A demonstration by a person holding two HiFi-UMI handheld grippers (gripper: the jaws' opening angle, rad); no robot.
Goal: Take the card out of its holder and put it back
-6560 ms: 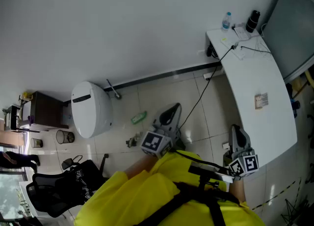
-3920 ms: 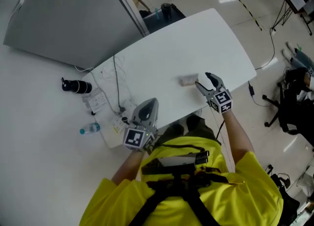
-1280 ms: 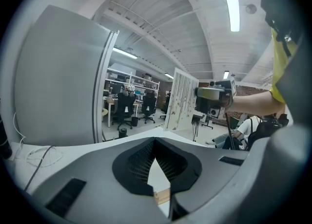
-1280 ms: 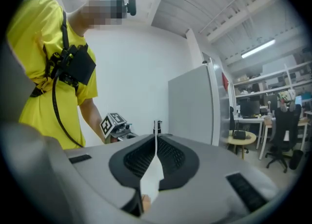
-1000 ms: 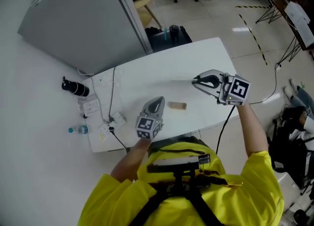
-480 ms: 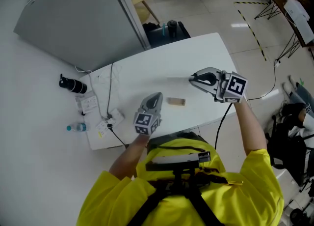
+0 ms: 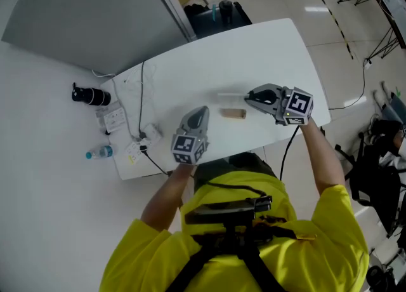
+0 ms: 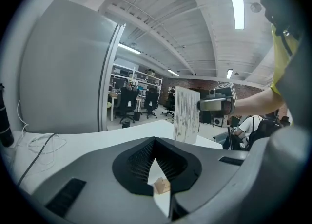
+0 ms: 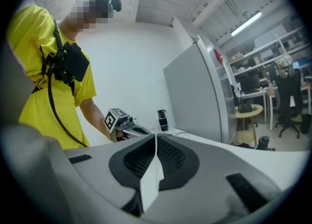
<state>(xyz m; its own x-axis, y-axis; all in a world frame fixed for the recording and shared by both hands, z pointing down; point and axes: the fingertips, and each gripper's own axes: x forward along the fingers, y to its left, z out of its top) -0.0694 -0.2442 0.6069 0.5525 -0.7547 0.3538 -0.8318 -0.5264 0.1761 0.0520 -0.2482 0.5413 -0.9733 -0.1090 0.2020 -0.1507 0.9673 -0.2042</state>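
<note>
A small wooden card holder (image 7: pixel 233 113) lies on the white table (image 7: pixel 254 49). My right gripper (image 7: pixel 248 98) is shut on the white card (image 7: pixel 229 96), which hangs upright just above and behind the holder. In the left gripper view the card (image 8: pixel 186 113) stands printed-face on, pinched by the right gripper (image 8: pixel 214 104). In the right gripper view the card (image 9: pixel 155 162) shows edge-on between the closed jaws. My left gripper (image 7: pixel 200 113) is shut and holds nothing, a little left of the holder. The holder (image 8: pixel 162 185) peeks through the gap under the left jaws.
A power strip with cables (image 7: pixel 143 151), a water bottle (image 7: pixel 100 153) and a black cylinder (image 7: pixel 89 96) sit at the table's left end. A grey partition panel (image 7: pixel 82 11) stands behind the table. A dark bag (image 7: pixel 222 11) lies on the floor beyond.
The right gripper has come down with the card, closer to the holder. The left gripper has sunk slightly beside the holder. Both stay shut.
</note>
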